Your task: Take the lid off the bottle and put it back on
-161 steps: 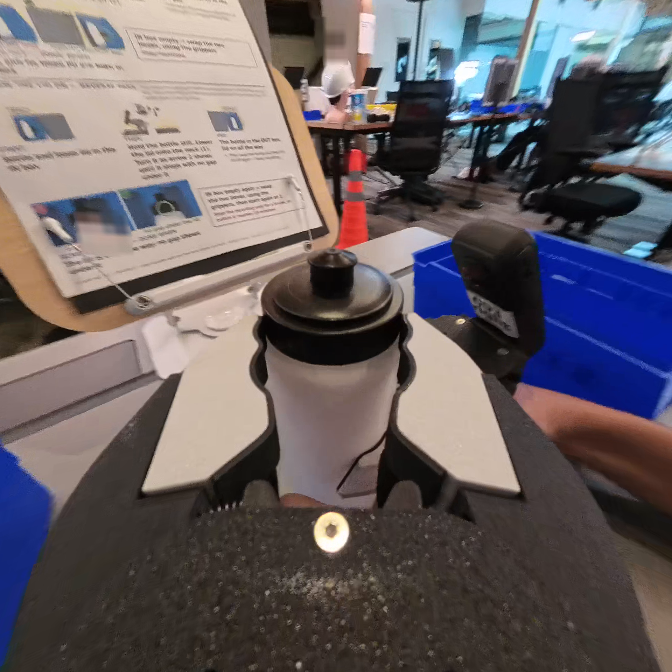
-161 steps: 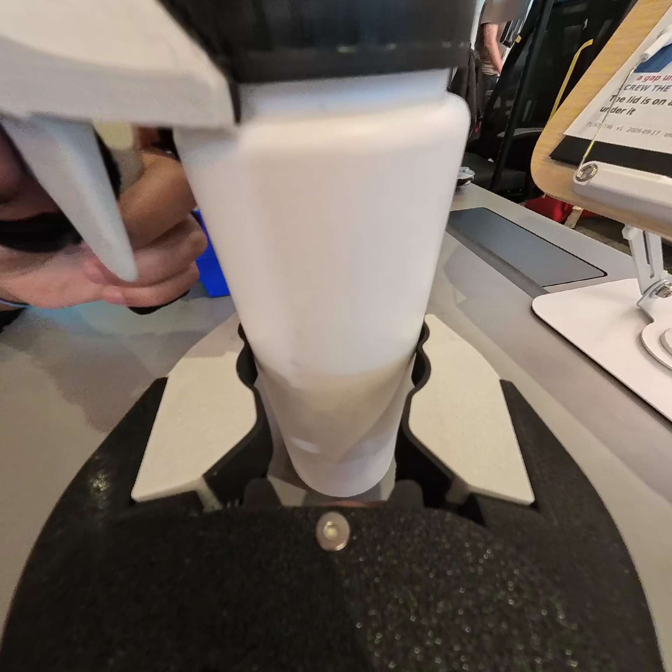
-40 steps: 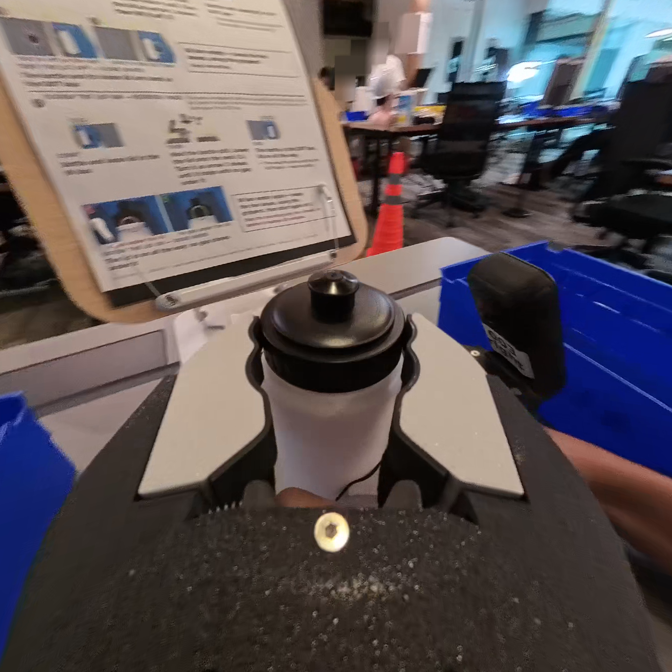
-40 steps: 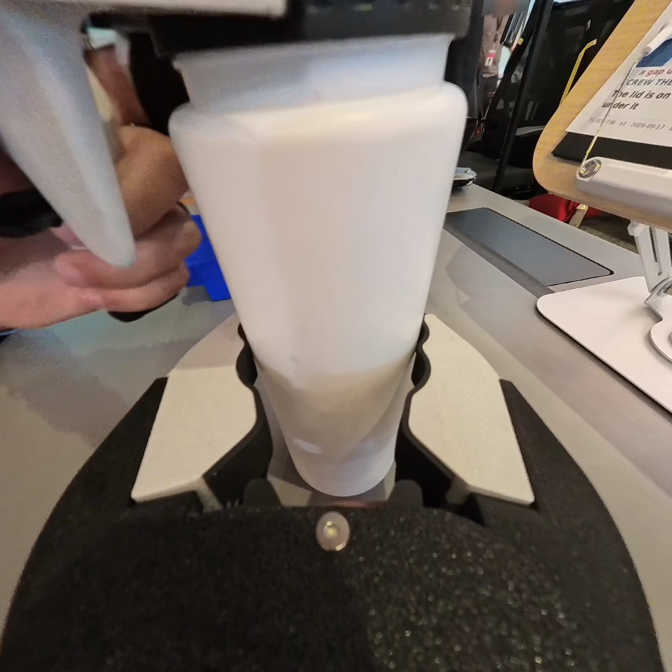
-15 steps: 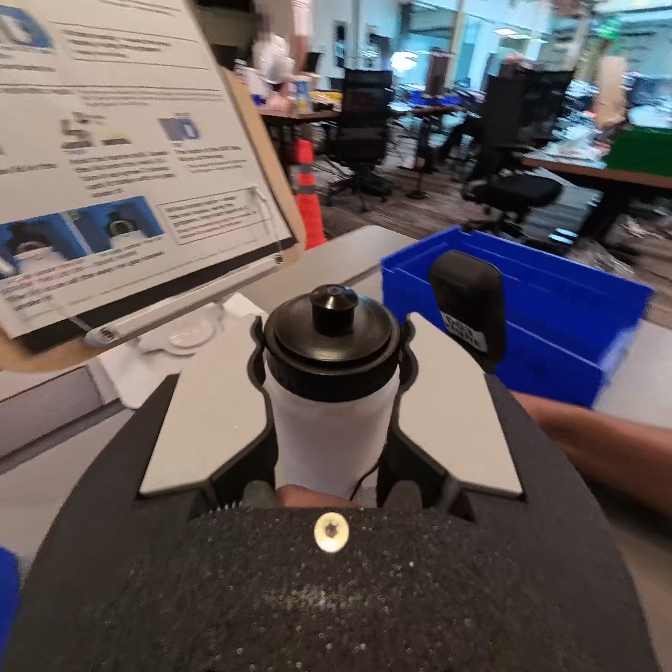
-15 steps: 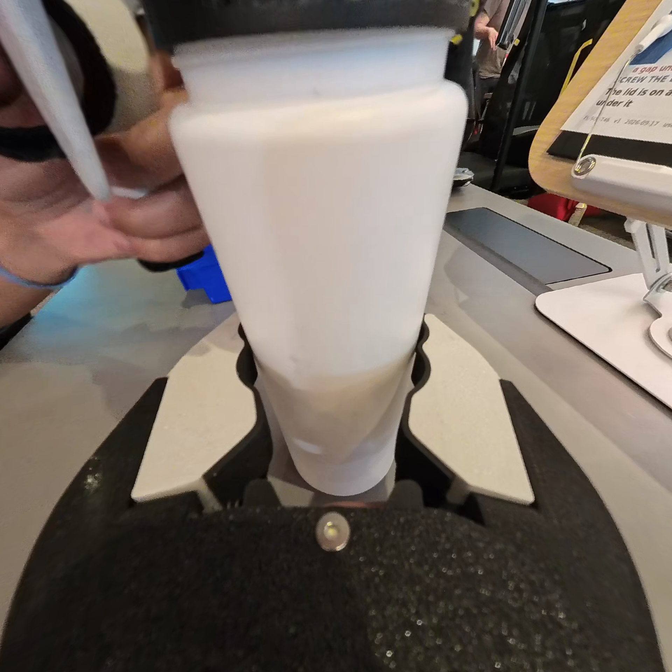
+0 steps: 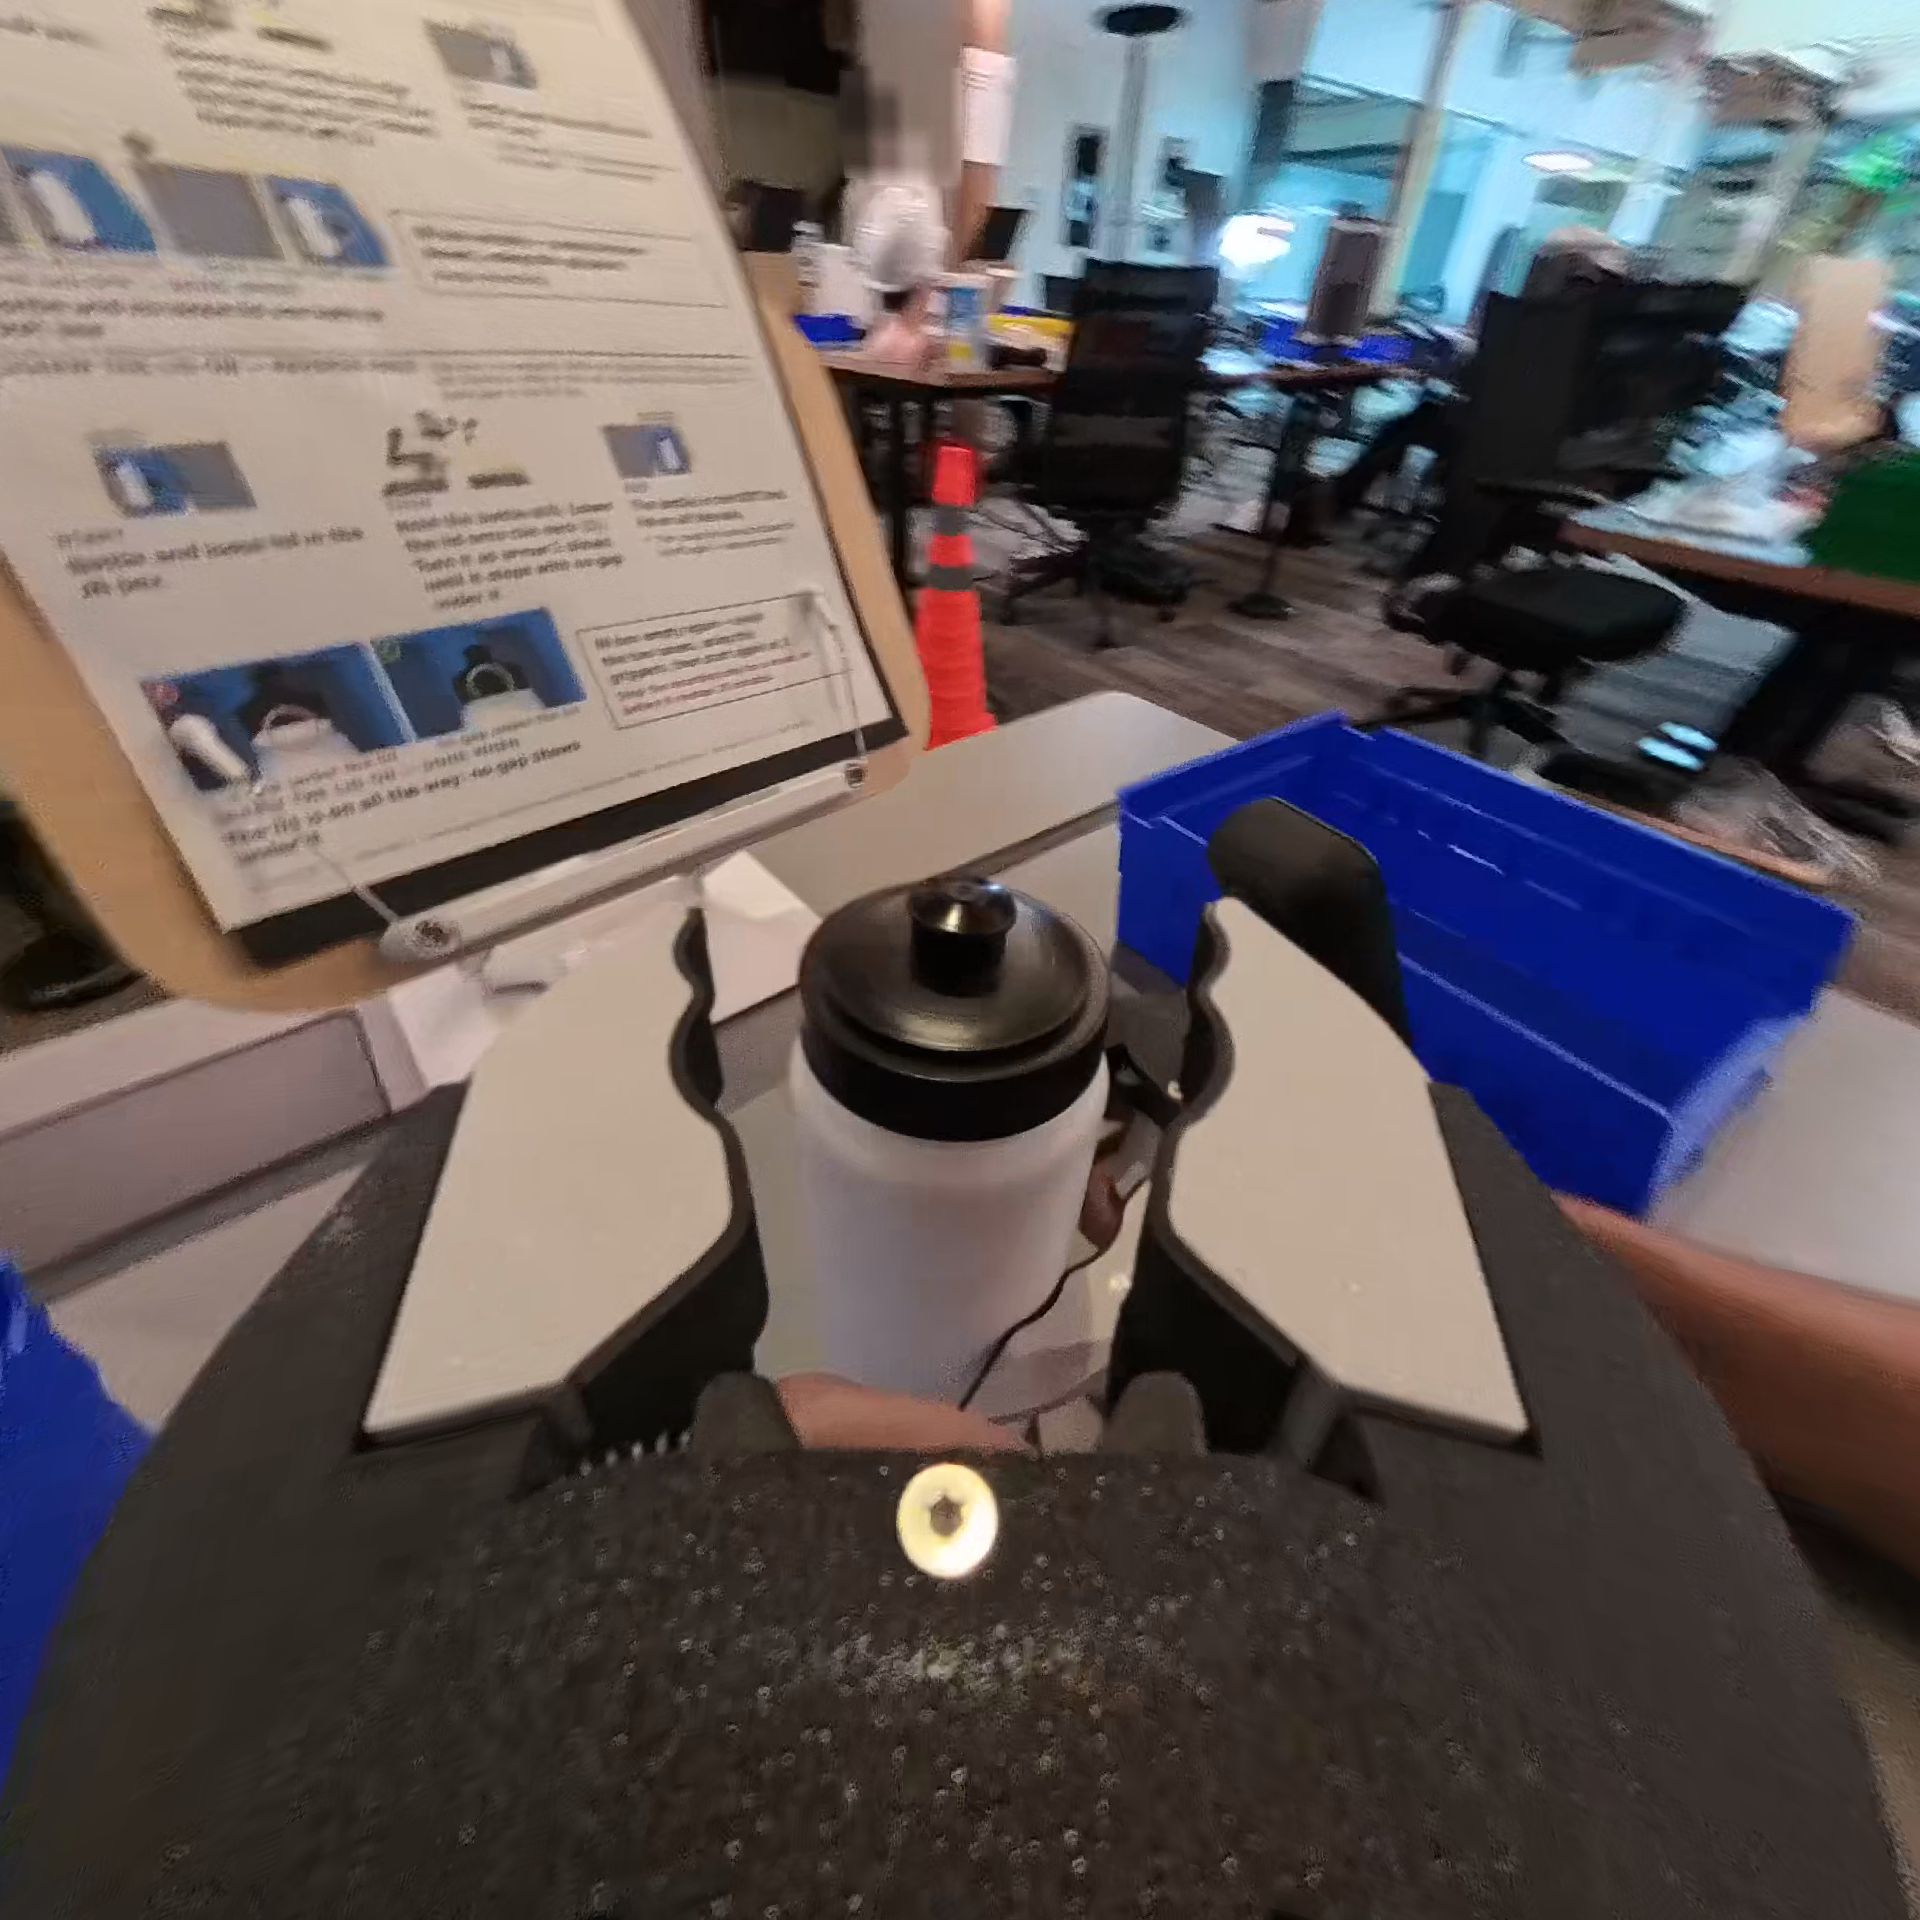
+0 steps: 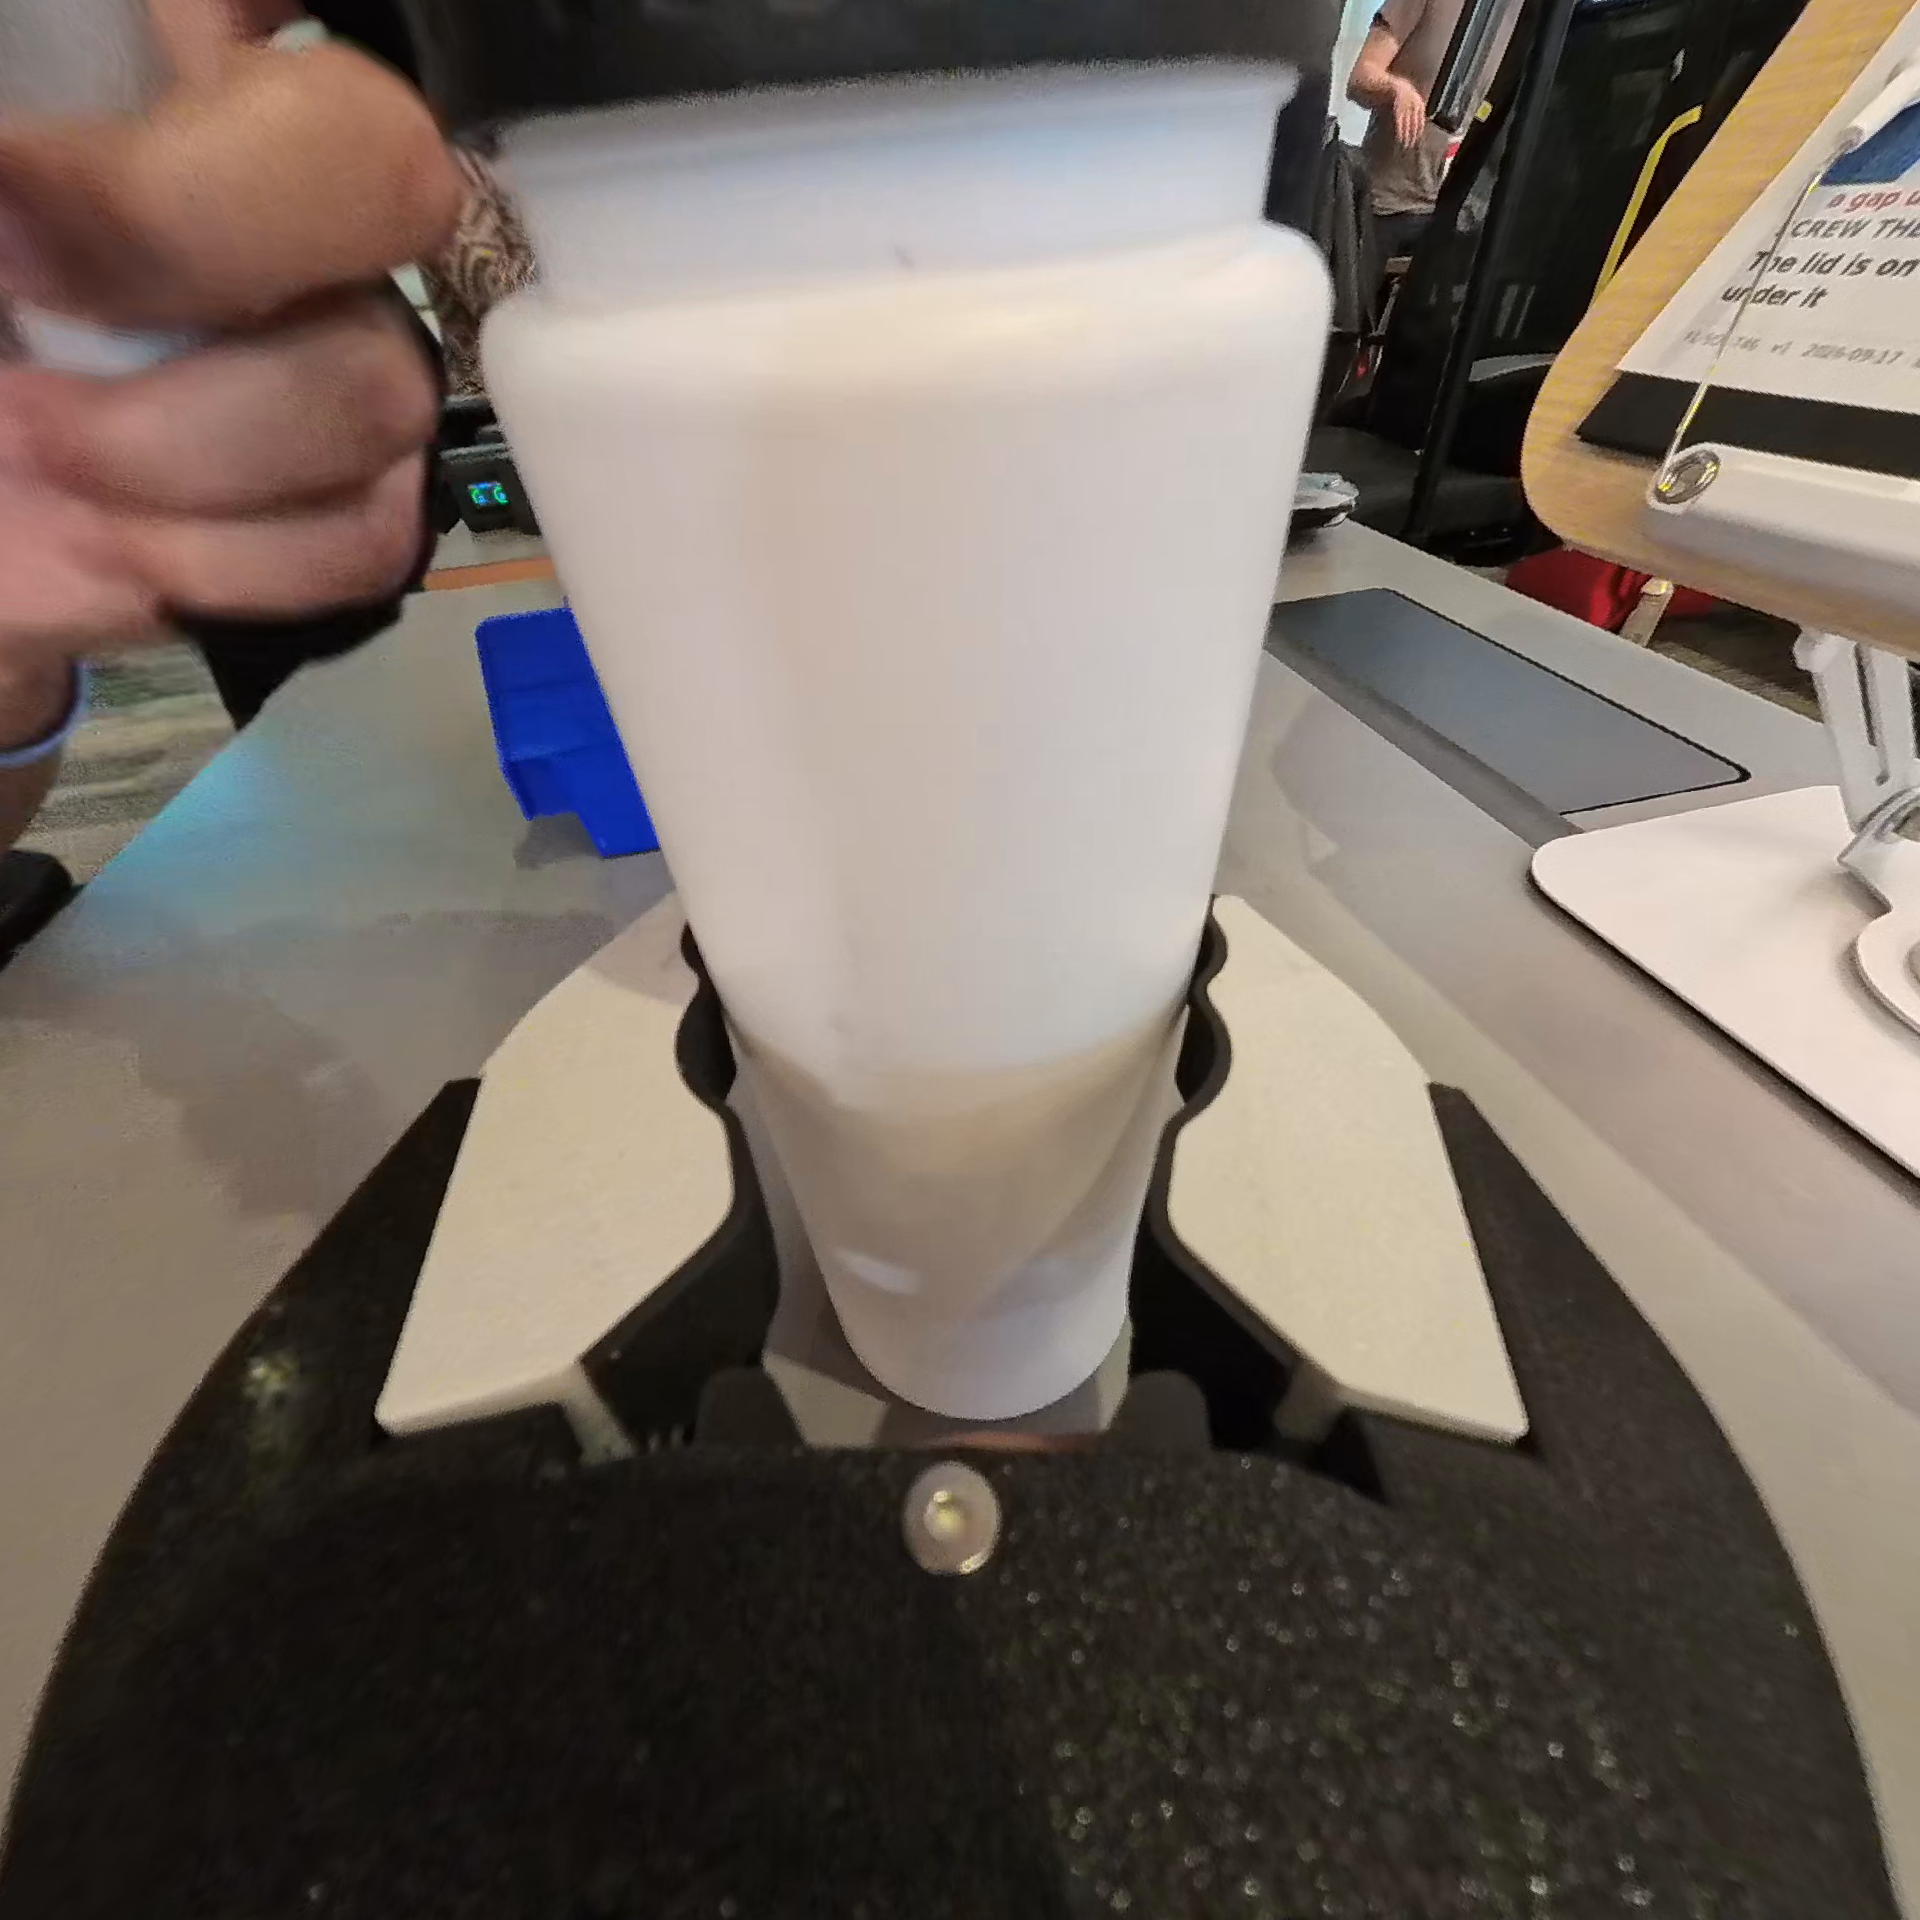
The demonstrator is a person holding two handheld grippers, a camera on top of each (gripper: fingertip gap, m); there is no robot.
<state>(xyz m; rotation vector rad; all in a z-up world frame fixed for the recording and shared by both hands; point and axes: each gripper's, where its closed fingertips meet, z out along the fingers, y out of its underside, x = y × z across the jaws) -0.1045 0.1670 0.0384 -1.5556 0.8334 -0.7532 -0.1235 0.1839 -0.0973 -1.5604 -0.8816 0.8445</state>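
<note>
Left wrist view: left tongs [image 7: 951, 1023] spread apart, clear gaps either side of black lid [image 7: 951, 997] screwed on white bottle [image 7: 935, 1236], upright over grey bench [image 7: 997, 769].

Right wrist view: right tongs [image 8: 951, 1023] clamped on bottle's lower body, pads pressing both sides.

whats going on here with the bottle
A person works two hand-held grippers on a white plastic bottle with a black screw lid. The right gripper clamps the bottle's body above the grey table. The left gripper is open around the lid, with a gap on each side.
</note>
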